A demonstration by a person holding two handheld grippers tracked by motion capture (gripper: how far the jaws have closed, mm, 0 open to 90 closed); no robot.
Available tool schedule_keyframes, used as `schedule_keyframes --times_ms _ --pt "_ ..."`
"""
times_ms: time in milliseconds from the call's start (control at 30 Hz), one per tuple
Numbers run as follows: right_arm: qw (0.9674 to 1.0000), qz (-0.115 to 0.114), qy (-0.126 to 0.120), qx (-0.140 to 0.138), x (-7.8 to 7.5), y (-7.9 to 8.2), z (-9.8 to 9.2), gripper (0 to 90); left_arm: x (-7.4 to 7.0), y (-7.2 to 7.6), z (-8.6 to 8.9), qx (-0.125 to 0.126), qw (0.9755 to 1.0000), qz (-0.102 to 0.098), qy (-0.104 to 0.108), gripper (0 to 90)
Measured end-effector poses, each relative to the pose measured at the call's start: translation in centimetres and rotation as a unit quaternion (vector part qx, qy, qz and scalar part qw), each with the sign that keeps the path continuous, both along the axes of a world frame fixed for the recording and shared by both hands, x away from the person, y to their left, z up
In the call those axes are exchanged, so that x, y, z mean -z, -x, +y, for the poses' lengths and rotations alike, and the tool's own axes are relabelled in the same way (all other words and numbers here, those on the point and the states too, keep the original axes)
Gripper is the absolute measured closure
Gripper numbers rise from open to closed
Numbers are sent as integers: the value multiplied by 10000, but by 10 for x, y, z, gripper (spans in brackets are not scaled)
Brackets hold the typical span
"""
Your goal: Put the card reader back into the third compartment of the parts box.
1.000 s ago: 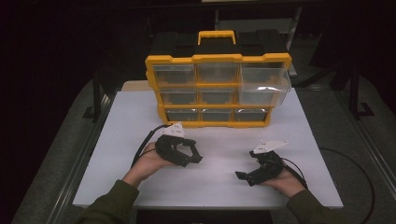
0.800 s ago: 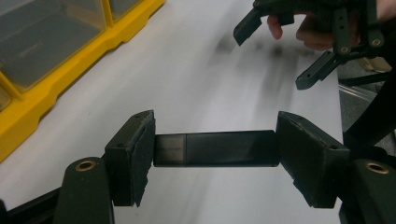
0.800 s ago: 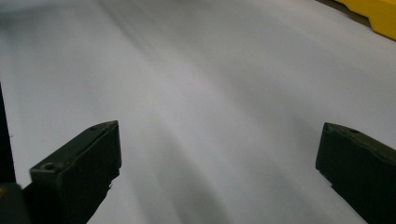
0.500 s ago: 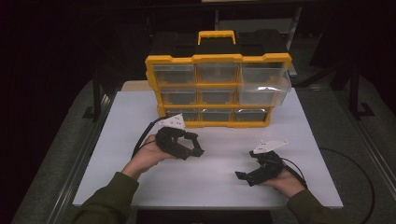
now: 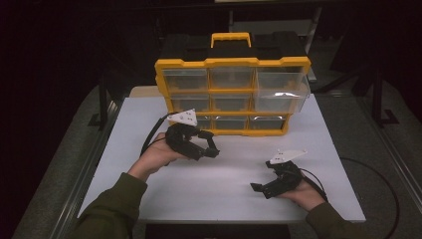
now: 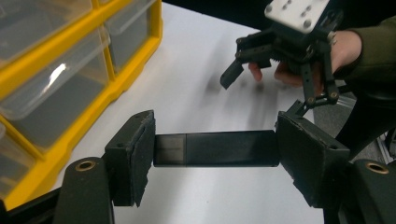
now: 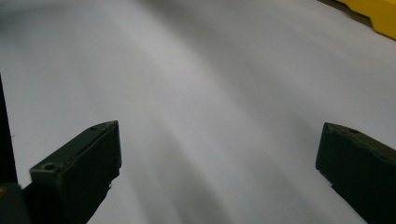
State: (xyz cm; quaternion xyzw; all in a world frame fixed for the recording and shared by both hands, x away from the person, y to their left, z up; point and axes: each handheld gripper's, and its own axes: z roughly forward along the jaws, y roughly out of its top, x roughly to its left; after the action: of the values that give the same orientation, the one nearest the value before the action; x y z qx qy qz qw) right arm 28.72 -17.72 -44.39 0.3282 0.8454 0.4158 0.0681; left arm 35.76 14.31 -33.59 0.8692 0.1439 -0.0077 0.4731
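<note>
High view, landmark: yellow drawer cabinet (image 5: 233, 94) standing at the far middle of the white table (image 5: 149, 199); every place below is given from this cabinet.
Left gripper (image 5: 213, 151): raised off the table just in front of the cabinet's lower-left drawers, jaws pointing toward the right side of the scene.
Left gripper, grip: jaws pinched on a flat black bar (image 6: 215, 148), one pad on each end.
Black bar, place: in the left gripper view it hangs clear above the table, near the cabinet's bottom row and to the fore of it, touching neither.
Black bar, long axis: it spans straight across from jaw to jaw, so crosswise to the gripper's pointing line; whether it runs level with the cabinet's front cannot be told.
Nearer hand: the left hand (image 5: 155, 157) is close to the cabinet; the right lies well apart from it.
Right gripper (image 5: 263, 188): low by the near right part of the table, well in front of the cabinet's right column.
Right gripper, grip: jaws spread wide, nothing between them.
Deciding relation (judgement): the drawers lie beyond and beside the bar, so a drawer must open before it can go in.
</note>
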Motion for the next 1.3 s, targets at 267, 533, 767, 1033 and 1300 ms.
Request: schedule_keyframes --times_ms 267,533,767,1033,1300 --pt "10000 -3 -5 5 0 0 0 0 -19 -6 -3 65 9999 -85 100 301" --pt "10000 -2 -6 5 0 0 0 0 -36 -13 -6 128 9996 -122 209 301" --pt "10000 8 -7 7 -1 0 1 0 -55 -18 -10 226 9992 -191 261 301" --pt "10000 11 -10 11 -1 0 1 0 -79 -27 -18 347 9985 -217 357 301" --pt "10000 15 -16 3 -1 1 1 0 -102 -36 -31 502 9977 -299 356 301"
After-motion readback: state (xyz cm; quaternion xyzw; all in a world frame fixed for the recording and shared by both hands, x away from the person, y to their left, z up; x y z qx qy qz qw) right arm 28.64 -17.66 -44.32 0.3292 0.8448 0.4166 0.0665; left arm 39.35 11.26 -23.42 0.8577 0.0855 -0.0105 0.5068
